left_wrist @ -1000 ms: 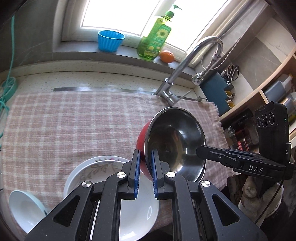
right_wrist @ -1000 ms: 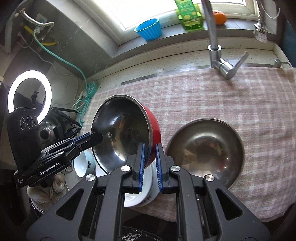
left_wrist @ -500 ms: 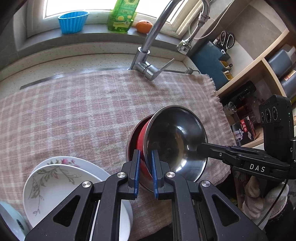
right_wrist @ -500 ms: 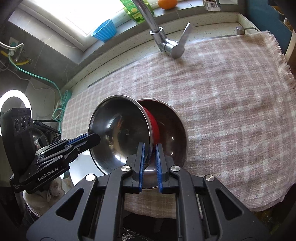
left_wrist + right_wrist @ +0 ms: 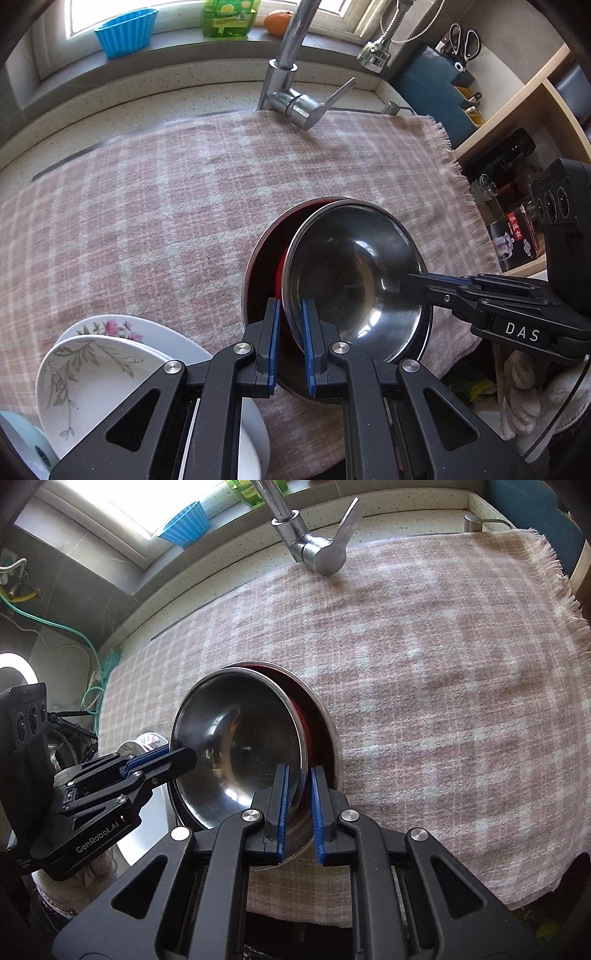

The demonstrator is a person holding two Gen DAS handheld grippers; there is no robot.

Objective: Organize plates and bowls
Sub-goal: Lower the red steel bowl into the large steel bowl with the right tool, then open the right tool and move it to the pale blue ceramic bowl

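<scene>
Left gripper (image 5: pixel 290 345) and right gripper (image 5: pixel 298 810) clamped on one red-sided steel bowl (image 5: pixel 354 280), tilted inside second steel bowl (image 5: pixel 260 273); two floral plates (image 5: pixel 107 363) counted alongside.

Red-sided steel bowl (image 5: pixel 354 273), clamped at opposite rims by left gripper (image 5: pixel 290 343) and right gripper (image 5: pixel 297 808): a second ago tilted high above the checked cloth (image 5: pixel 147 221), beside a second steel bowl (image 5: pixel 325 738). Now lowered into that second bowl, nested, rim slightly askew. Both views have swung downward: window gone from frame top, faucet (image 5: pixel 291 96) nearer the upper edge. Plate stack (image 5: pixel 107 365) shifted to lower left of left view.
</scene>
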